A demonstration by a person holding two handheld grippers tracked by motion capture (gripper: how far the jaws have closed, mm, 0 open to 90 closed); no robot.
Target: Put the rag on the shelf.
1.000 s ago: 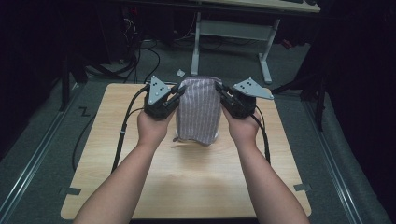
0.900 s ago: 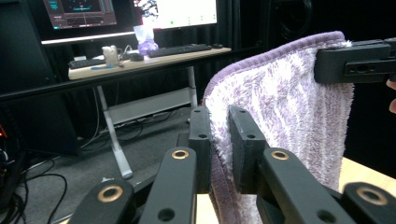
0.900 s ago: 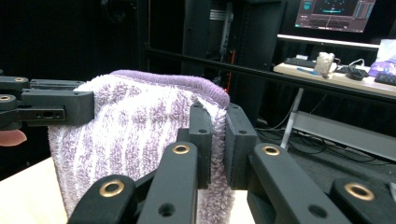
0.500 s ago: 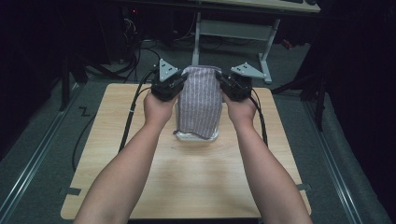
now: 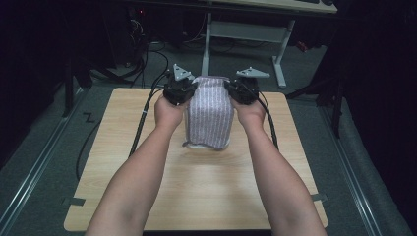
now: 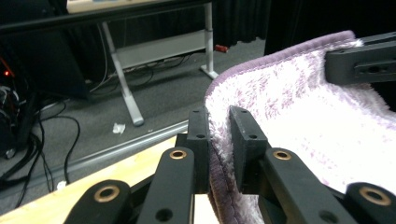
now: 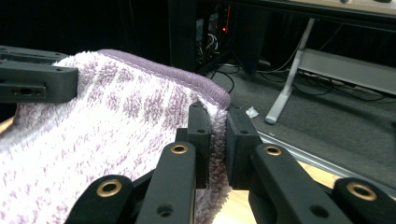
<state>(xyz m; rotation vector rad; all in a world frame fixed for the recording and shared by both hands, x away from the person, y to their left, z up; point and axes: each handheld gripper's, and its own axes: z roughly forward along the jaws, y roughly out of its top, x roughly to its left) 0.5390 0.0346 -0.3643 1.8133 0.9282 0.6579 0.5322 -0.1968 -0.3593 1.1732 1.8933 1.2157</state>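
Note:
A purple-and-white striped towel [image 5: 209, 115] hangs upright between the two grippers, its lower edge resting on the wooden table [image 5: 147, 196]. My left gripper [image 5: 188, 91] is shut on the towel's upper left corner; in the left gripper view the jaws [image 6: 218, 122] pinch the purple hem of the towel [image 6: 303, 116]. My right gripper [image 5: 234, 91] is shut on the upper right corner. Its jaws [image 7: 218, 119] have just been opening slightly, with the towel's [image 7: 116, 126] edge still pinched between them. Each gripper view also shows the other gripper across the towel.
Black cables trail from both grippers across the table's far part to the floor. Beyond the far edge stand a white-legged desk [image 5: 246, 34] and tangled cables on grey carpet [image 5: 123, 69]. A scrap of paper [image 6: 119, 128] lies on the floor.
Both hands have moved away from the person toward the table's far edge and a little lower, carrying the towel along. The towel's lower edge now rests on the table.

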